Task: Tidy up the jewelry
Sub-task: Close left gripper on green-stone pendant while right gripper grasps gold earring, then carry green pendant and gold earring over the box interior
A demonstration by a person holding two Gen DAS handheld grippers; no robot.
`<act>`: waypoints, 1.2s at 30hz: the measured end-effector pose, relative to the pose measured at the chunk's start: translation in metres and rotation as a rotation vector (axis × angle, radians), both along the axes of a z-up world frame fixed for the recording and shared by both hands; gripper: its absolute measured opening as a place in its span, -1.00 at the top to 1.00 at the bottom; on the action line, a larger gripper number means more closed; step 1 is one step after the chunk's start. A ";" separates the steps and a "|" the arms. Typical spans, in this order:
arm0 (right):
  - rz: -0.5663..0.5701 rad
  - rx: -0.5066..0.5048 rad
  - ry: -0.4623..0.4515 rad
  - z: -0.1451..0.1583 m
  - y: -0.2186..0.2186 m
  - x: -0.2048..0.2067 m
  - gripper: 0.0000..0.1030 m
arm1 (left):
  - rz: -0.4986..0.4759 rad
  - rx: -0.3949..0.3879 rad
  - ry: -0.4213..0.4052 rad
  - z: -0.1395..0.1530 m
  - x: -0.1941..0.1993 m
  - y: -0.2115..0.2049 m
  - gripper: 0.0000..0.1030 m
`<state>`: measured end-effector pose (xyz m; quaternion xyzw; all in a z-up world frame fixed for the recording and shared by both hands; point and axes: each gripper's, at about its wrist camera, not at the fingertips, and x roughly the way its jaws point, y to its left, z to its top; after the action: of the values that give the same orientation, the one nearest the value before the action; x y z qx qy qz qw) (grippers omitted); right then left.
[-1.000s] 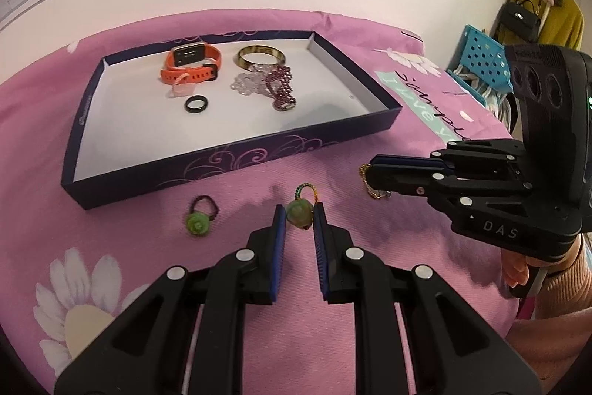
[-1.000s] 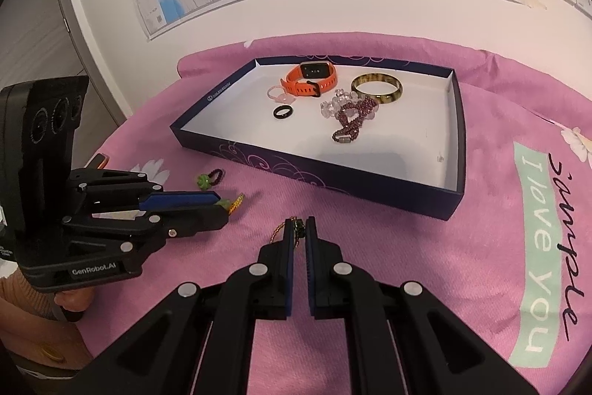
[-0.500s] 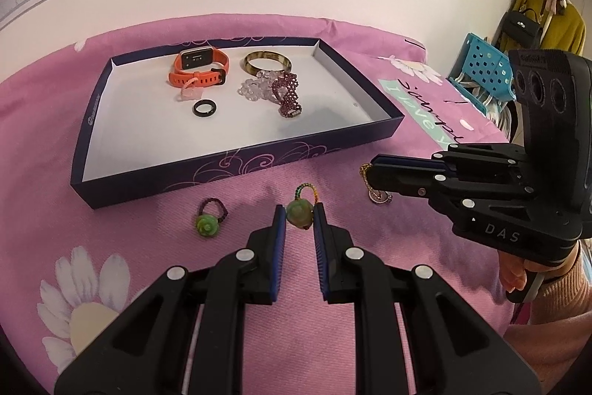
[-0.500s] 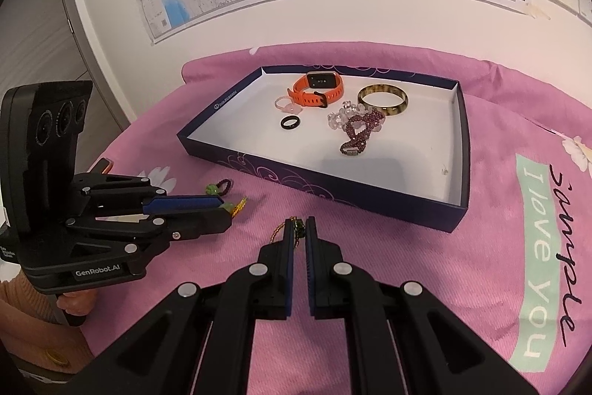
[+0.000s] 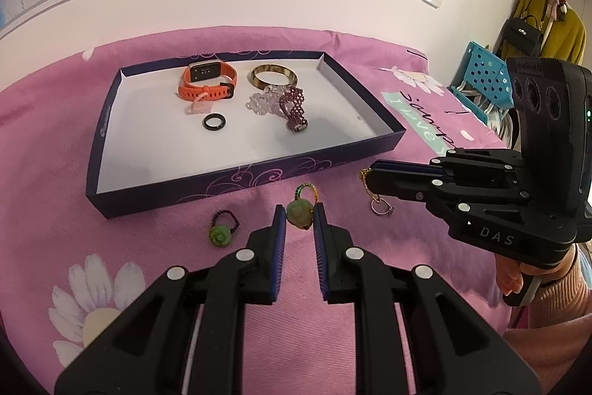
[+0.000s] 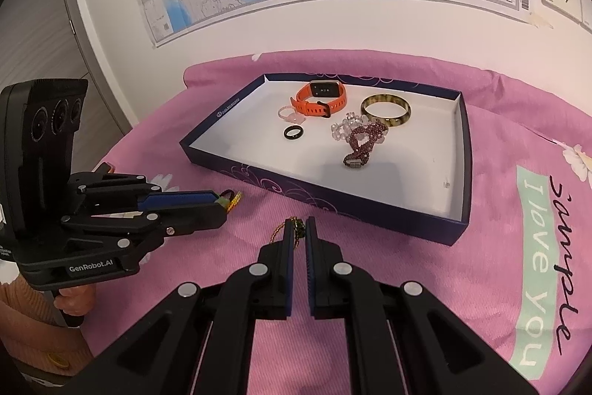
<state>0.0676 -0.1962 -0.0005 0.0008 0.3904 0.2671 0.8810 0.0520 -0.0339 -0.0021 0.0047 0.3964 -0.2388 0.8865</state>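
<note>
Lying loose on the pink cloth (image 5: 111, 195), just before the box (image 5: 177, 189): a green flower ring (image 5: 221, 233). Gripping a pale green bead ring (image 5: 299, 214) between the pads: left tool (image 5: 299, 223). Pinching a thin gold chain (image 5: 366, 186), ring pendant (image 5: 381, 208) dangling: right tool (image 6: 299, 235), clenched. Resting inside the box: an orange watch (image 5: 207, 82) and a bangle (image 5: 273, 75).

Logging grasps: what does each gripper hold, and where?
Left gripper: green bead ring, by its bead. Right gripper: gold chain, by its upper end.
</note>
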 end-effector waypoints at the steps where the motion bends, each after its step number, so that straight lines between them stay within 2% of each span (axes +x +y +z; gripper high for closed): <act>1: 0.001 0.001 -0.001 0.001 0.000 0.000 0.91 | 0.001 -0.001 -0.001 0.000 0.000 0.000 0.70; 36: 0.007 0.003 -0.033 0.010 0.005 0.013 0.91 | 0.020 -0.006 -0.034 0.013 0.008 0.006 0.70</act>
<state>0.0811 -0.1910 0.0092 -0.0037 0.3756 0.2709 0.8863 0.0603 -0.0280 0.0114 0.0022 0.3803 -0.2308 0.8956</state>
